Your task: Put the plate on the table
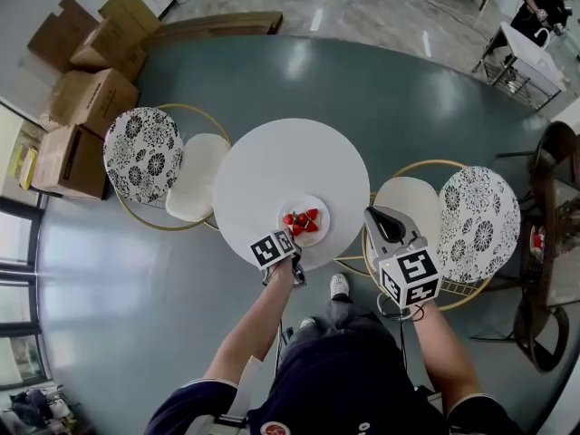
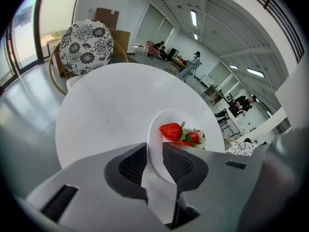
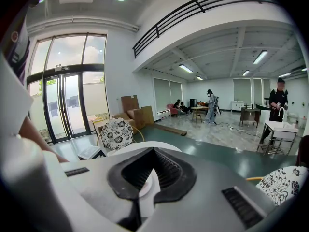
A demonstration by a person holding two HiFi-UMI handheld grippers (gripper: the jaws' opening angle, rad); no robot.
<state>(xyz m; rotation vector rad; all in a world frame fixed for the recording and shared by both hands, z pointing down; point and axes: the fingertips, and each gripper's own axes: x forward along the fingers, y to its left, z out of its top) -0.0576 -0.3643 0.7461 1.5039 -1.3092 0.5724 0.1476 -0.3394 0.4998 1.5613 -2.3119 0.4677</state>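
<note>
Our left gripper (image 1: 290,243) has its jaws closed on the near rim of the white plate (image 1: 319,236), with the thin edge pinched between the ribbed pads. The plate sits over the near part of the round white desk (image 1: 272,166), close to its edge, and carries a small heap of strawberries (image 1: 302,220). We cannot tell from these views whether its base already touches the desk or hangs just above it.

Our right gripper (image 1: 381,220) is off to the right, above the seat of a chair (image 1: 412,198), well apart from the plate. Its jaws are closed tip to tip with nothing between them.

As we judge it, the step in hand is setting the plate down.
- A one-sided rim grip lets the far edge droop, so we should keep the plate level and lower it slowly until the whole base rests flat.
- The strawberries are loose and could roll if we tilt or jolt it.
- The plate is near the desk's edge, so we would do well to set it a little further in.
- Only then should we part the jaws and draw the gripper straight back without dragging the rim.
</note>
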